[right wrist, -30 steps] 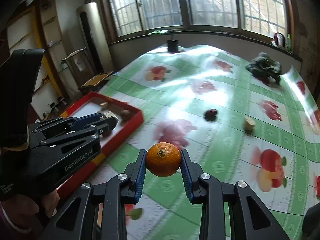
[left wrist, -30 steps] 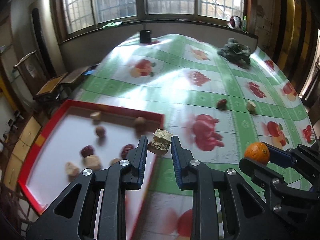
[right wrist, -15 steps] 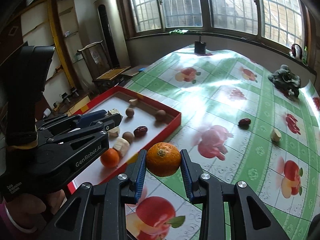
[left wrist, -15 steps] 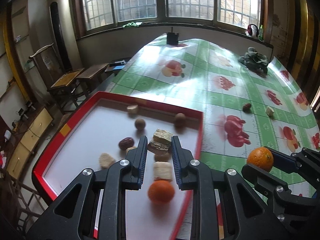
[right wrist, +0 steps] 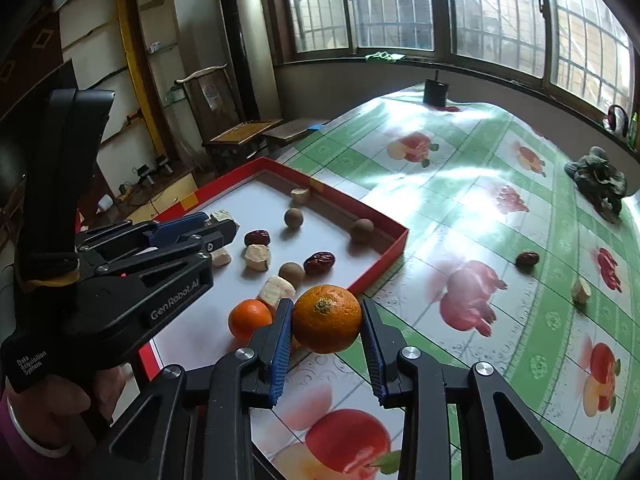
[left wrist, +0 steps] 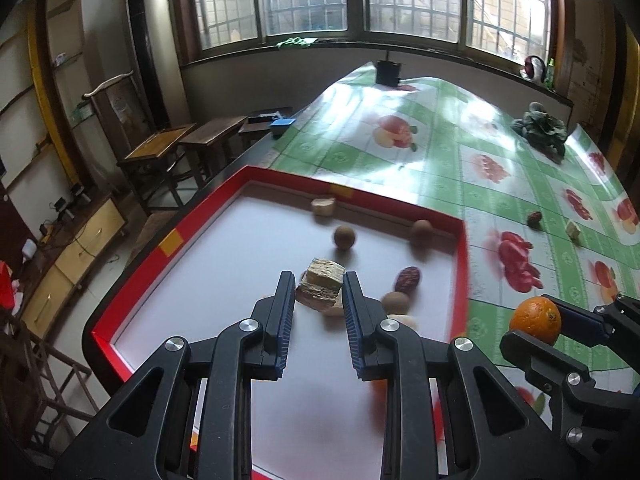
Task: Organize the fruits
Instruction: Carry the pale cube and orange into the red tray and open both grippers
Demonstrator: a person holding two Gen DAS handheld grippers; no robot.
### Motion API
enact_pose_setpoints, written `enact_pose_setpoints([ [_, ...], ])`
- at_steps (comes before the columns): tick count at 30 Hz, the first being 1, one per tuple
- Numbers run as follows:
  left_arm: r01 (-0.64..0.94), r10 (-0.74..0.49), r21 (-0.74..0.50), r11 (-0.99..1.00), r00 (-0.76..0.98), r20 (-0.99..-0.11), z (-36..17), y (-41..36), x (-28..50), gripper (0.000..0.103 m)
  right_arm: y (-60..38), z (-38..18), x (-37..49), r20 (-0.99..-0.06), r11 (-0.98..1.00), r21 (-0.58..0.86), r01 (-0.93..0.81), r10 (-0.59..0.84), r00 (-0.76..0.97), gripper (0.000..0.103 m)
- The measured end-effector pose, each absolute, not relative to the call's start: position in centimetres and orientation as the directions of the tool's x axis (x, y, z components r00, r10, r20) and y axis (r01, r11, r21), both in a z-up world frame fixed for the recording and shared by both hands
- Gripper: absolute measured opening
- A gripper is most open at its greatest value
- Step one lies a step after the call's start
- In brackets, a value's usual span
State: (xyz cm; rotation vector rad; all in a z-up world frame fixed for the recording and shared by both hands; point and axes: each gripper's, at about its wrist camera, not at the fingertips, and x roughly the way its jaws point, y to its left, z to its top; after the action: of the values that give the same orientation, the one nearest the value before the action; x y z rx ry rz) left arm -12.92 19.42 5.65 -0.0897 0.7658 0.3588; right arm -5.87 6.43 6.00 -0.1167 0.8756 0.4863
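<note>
Partly blurred tray, left gripper clamping layered chunk, right gripper clamping orange

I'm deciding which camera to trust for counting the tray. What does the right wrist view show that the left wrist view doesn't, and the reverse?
Only the right wrist view shows the loose orange in the red tray clearly, plus the whole left gripper from the side.

Only the left wrist view shows the layered beige chunk head-on between the left gripper's fingers, and the tray's left wall.

Both show the orange held by the right gripper, the dark date and the pale piece on the tablecloth.
</note>
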Motion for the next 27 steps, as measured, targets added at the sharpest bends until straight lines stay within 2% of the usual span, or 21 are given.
enact_pose_setpoints([
  [16,-0.402,0.302,0.041,0.915,0.612,-0.731,3.5,22.9,-13.3,0.023,11.0,3.9,-0.9,-0.788,0.842,0.11,-0.528,0.398,0.47,0.032],
  [27,-0.409,0.312,0.051,0.911,0.603,-0.734,2.9,23.2,-12.3,0.023,14.1,0.4,4.4,-0.831,0.823,0.135,-0.552,0.397,0.39,0.032],
])
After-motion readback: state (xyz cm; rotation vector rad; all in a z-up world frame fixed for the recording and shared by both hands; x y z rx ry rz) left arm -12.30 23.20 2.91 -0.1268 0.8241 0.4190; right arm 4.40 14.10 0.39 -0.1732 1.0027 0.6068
